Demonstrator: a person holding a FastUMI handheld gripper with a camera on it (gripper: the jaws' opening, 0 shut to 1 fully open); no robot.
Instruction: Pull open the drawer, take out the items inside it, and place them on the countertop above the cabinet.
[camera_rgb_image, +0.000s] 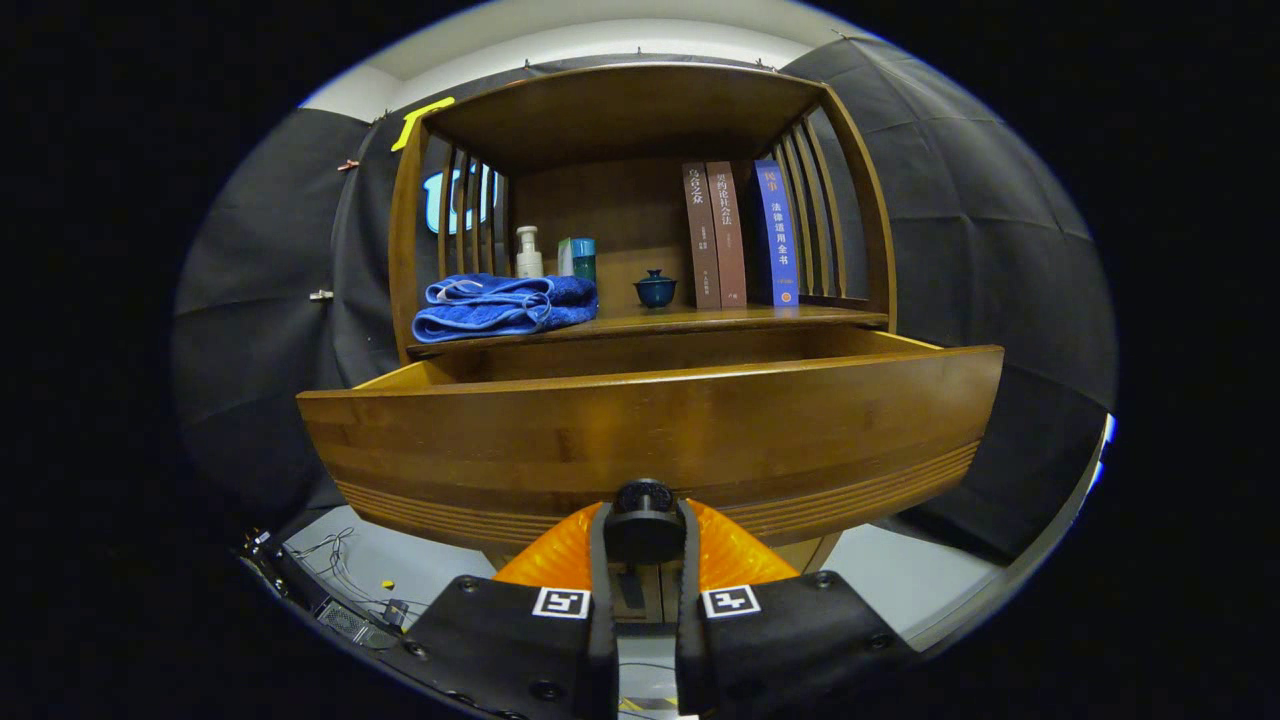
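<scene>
While the brown wooden cabinet (640, 110) with slatted sides is seen rising ahead against the booth's black cloth wall, its wide wooden drawer (650, 420) is found pulled well out toward the camera — the curved front panel sits just beyond the fingers, and the inside of the drawer is hidden behind that panel, so its contents cannot be told. The wooden countertop (700, 320) above the drawer is seen carrying a row of things. At its left end a folded blue towel (505, 305) is laid flat. Behind the towel a white pump bottle (528, 253) and a small teal box (580, 257) are stood upright, close beside each other. At the right, two brown books (715, 235) and one blue book (778, 232) are stood on end, touching in a row against the slats. Between the towel and the books a small dark teal lidded cup (655, 289) is set apart on the bare wood.

Down at the drawer front, the round black knob (645, 520) is caught between the two fingers of the gripper (645, 545) — the fingers are drawn nearly together, one pressed on each side of it.
</scene>
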